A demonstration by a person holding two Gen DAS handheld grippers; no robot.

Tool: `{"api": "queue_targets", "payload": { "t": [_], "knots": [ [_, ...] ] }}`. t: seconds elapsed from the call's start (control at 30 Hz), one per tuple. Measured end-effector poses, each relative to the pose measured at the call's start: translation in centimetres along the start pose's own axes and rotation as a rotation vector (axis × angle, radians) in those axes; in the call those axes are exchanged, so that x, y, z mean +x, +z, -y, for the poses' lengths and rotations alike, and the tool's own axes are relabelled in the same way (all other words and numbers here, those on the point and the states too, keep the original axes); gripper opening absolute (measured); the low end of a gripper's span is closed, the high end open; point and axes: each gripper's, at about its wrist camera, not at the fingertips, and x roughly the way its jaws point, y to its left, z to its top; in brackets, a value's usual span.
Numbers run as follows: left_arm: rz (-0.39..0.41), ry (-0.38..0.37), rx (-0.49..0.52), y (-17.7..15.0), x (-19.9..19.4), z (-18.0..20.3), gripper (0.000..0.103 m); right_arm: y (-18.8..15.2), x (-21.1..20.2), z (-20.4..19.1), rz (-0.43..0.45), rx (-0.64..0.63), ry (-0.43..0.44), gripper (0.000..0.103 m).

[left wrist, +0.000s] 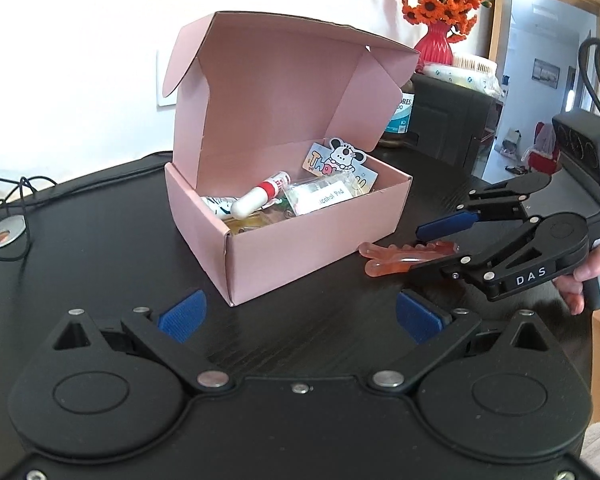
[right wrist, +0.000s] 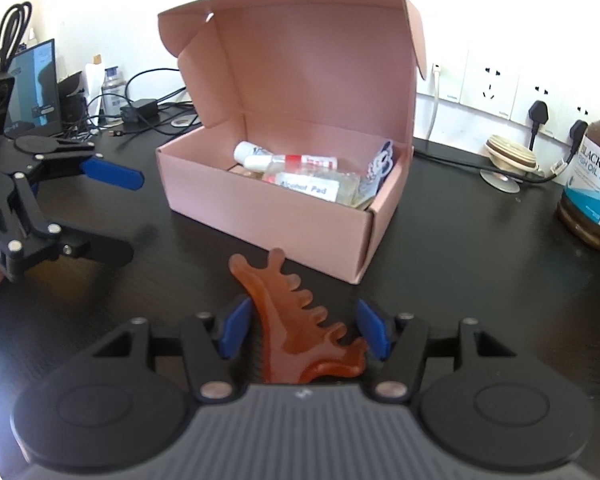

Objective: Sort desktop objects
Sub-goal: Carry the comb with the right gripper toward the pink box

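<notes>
Right wrist view shows me my right gripper [right wrist: 302, 334] with an amber translucent comb [right wrist: 300, 320] lying between its blue fingers [right wrist: 236, 330]. The left pad sits against the comb's smooth edge; the teeth point toward the right pad, and I cannot tell whether that pad actually presses on them. The comb's forked tip reaches out past the fingertips toward the pink cardboard box [right wrist: 260, 200], which stands on the black worktop [right wrist: 460, 240] just ahead of the fingers with its lid flipped up and back.

Inside the box I see a small white bottle with a red band [right wrist: 288, 160], a clear packet labelled "Alcohol Pad" [right wrist: 308, 190], a cartoon sticker card [right wrist: 380, 168] leaning in the right-hand corner, and something yellowish underneath that I cannot make out.

From the left wrist view, my left gripper [left wrist: 300, 316] hangs empty, its fingers [left wrist: 182, 314] spread wide, with the box's near corner just beyond the left fingertip. Off to the right of those fingers the right gripper [left wrist: 424, 248] appears from the side, with the comb [left wrist: 396, 258] low over the worktop [left wrist: 100, 240] beside the box [left wrist: 300, 256], and a hand [left wrist: 584, 276] on its handle. A brown supplement jar [right wrist: 596, 184] stands well to the right of the box.
</notes>
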Motion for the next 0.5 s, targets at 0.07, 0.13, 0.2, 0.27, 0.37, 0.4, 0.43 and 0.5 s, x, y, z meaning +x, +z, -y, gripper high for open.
{"api": "queue_targets", "payload": {
  "t": [0.07, 0.13, 0.2, 0.27, 0.37, 0.4, 0.43, 0.5],
  "knots": [
    [-0.007, -0.004, -0.011, 0.02, 0.09, -0.15, 0.103, -0.02, 0.06, 0.10, 0.004, 0.007, 0.004, 0.058],
    [-0.013, -0.005, -0.022, 0.01, 0.17, -0.26, 0.103, -0.07, 0.05, 0.10, 0.009, 0.006, 0.004, 0.058],
    [-0.016, -0.002, -0.031, 0.00, 0.21, -0.33, 0.103, -0.17, 0.02, 0.09, 0.016, 0.006, 0.003, 0.058],
    [-0.020, 0.006, -0.026, 0.00, 0.27, -0.21, 0.103, -0.28, -0.03, 0.10, 0.023, 0.007, 0.004, 0.058],
    [-0.023, 0.010, -0.006, 0.02, 0.41, 0.12, 0.103, -0.44, -0.13, 0.04, 0.034, 0.008, 0.002, 0.058],
    [-0.022, 0.013, -0.001, 0.01, 0.42, 0.23, 0.103, -0.45, -0.14, 0.04, 0.035, 0.008, 0.003, 0.058],
    [-0.023, 0.015, 0.003, 0.01, 0.43, 0.31, 0.103, -0.45, -0.15, 0.04, 0.037, 0.008, 0.003, 0.058],
    [-0.023, 0.019, 0.010, 0.02, 0.46, 0.45, 0.103, -0.49, -0.23, 0.00, 0.041, 0.005, 0.005, 0.053]
  ]
}}
